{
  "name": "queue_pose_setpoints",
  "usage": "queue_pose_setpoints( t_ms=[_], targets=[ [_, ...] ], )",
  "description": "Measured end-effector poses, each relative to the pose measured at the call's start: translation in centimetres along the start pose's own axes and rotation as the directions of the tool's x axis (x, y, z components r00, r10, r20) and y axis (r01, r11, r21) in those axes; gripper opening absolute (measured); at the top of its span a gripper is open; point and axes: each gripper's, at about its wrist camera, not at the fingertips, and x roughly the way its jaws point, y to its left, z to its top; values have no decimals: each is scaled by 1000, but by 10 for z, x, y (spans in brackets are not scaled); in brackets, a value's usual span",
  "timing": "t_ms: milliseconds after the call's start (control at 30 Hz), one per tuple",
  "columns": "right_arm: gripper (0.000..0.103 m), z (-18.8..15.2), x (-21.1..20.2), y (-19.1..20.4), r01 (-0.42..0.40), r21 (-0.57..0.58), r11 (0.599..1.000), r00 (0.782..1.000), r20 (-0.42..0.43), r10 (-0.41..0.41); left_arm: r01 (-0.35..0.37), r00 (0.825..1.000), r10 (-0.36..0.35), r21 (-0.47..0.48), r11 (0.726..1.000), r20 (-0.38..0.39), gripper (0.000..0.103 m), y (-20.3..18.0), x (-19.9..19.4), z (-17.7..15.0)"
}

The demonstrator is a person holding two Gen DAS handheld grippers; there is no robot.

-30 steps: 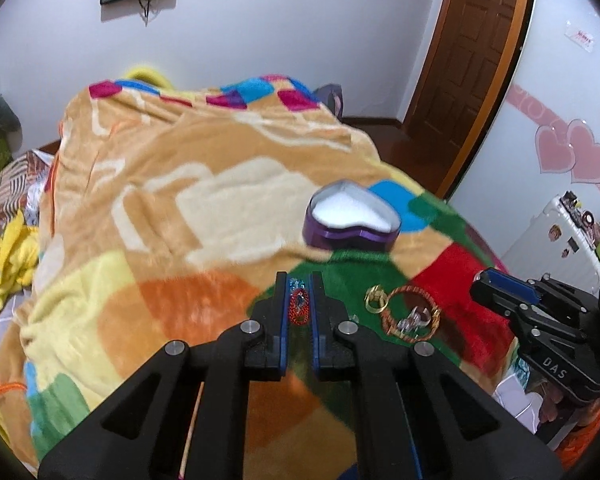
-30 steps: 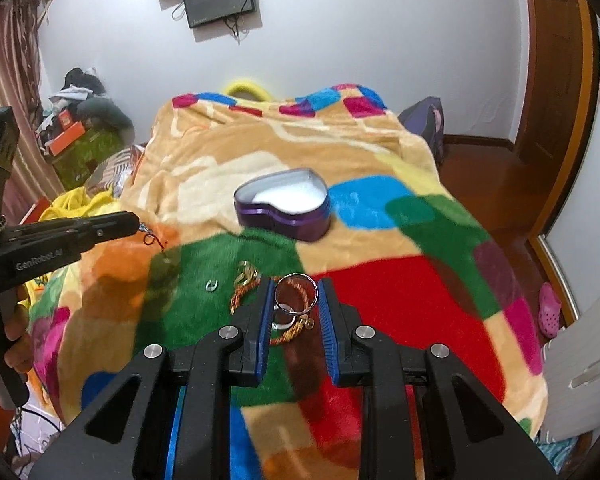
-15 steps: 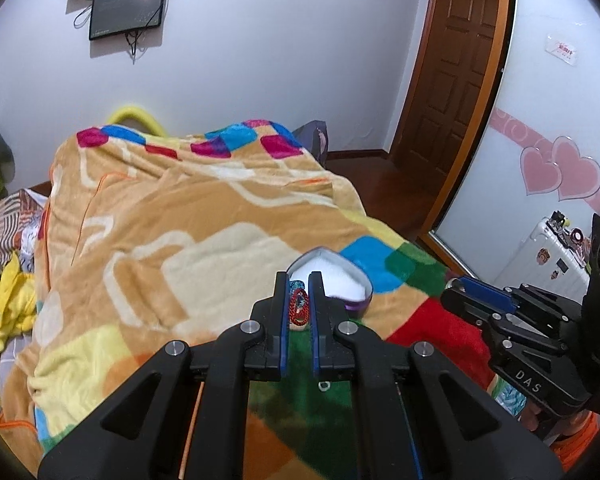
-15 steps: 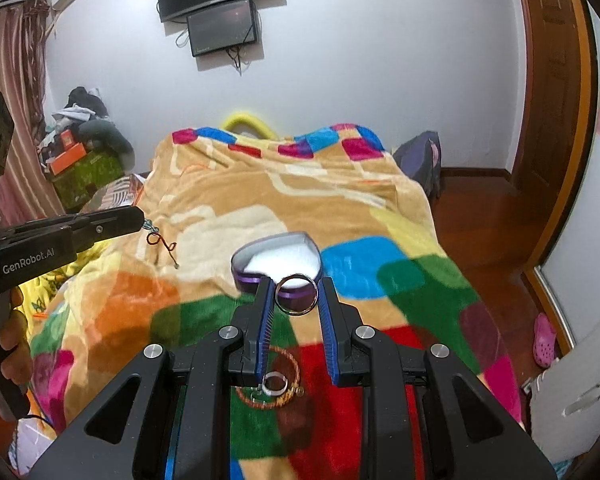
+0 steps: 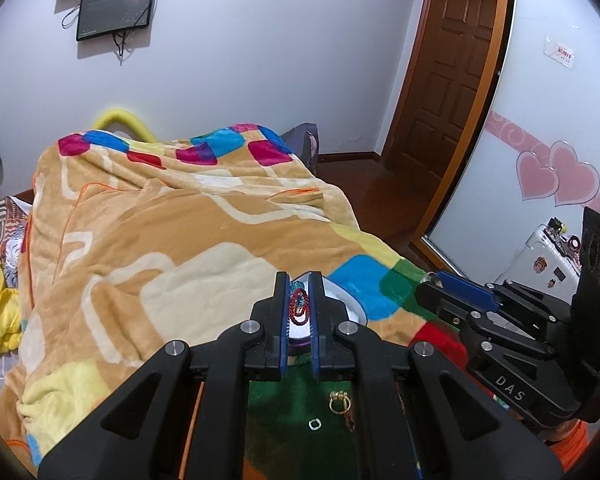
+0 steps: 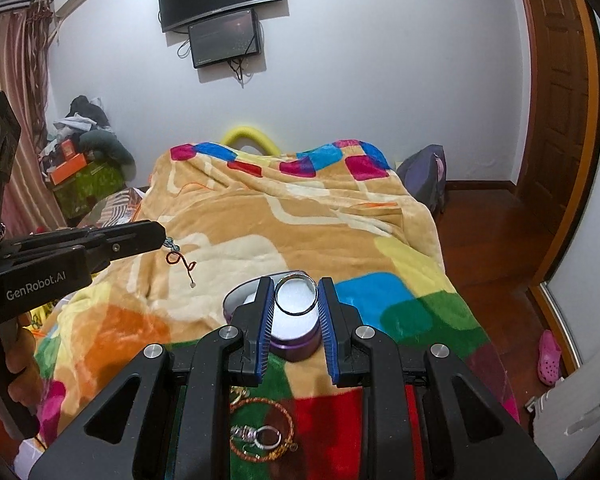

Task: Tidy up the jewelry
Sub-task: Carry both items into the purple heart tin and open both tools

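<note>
Purple, heart-shaped and white-lined, the tin (image 6: 296, 344) looks empty so far. Your right gripper (image 6: 296, 304) is clamped on a silver ring (image 6: 295, 295) above it; your left gripper (image 5: 300, 308) pinches a red beaded string (image 5: 300, 307) beside it. 2 pieces are in hand; several (image 6: 264, 436) lie on the blanket (image 6: 260, 224) nearer you than the tin.

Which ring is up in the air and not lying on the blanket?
The big silver ring, pinched between the right gripper jaws. The small gold ring and white ring lie on the blanket.
</note>
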Motion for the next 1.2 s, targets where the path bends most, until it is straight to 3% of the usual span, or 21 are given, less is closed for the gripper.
queue_pose_setpoints(
  t_ms=[667, 1200],
  targets=[
    [20, -2, 51, -5, -47, -55, 997, 994, -98, 41, 40, 997, -38, 38, 998, -70, 7, -7, 57, 13],
    [20, -6, 72, -6, -94, -67, 993, 980, -183, 81, 87, 976, -84, 5, 996, -203, 7, 0, 98, 1]
  ],
)
